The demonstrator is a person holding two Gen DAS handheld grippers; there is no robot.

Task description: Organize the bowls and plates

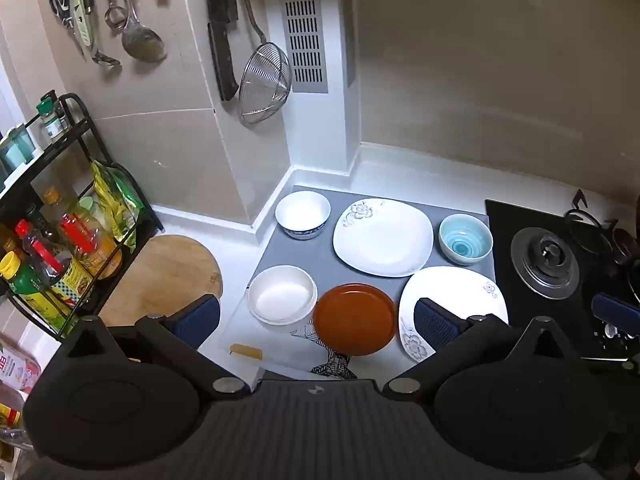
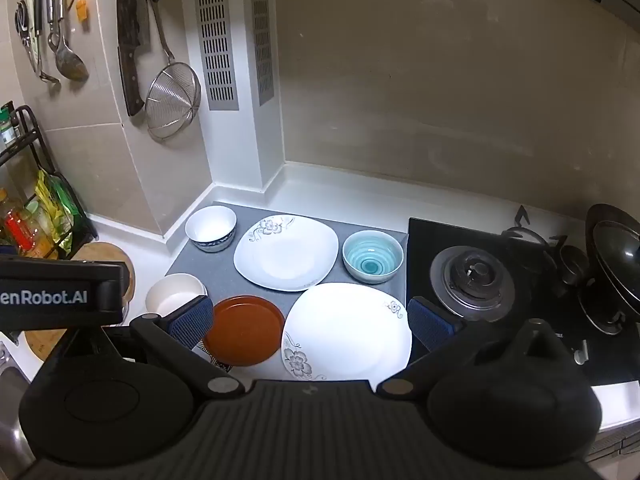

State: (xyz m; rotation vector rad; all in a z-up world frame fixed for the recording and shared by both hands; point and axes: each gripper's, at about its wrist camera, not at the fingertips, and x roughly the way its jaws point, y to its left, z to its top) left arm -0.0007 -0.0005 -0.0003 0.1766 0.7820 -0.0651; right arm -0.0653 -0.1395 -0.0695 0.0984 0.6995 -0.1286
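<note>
On a grey mat (image 1: 276, 252) lie two white square flowered plates, one at the back (image 1: 383, 237) (image 2: 286, 253) and one at the front right (image 1: 452, 292) (image 2: 346, 330). A brown round plate (image 1: 354, 318) (image 2: 244, 330) sits front centre. A white bowl with a blue base (image 1: 303, 214) (image 2: 211, 227) stands back left, a cream bowl (image 1: 281, 294) (image 2: 174, 294) front left, a teal bowl (image 1: 465, 239) (image 2: 373, 256) back right. My left gripper (image 1: 316, 322) is open above the brown plate. My right gripper (image 2: 310, 324) is open above the front plate.
A gas hob (image 1: 546, 262) (image 2: 474, 282) lies right of the mat, with a wok (image 2: 616, 256) beyond. A black rack of bottles (image 1: 52, 248) and a wooden board (image 1: 160, 276) are at the left. Utensils and a strainer (image 1: 264, 84) hang on the wall.
</note>
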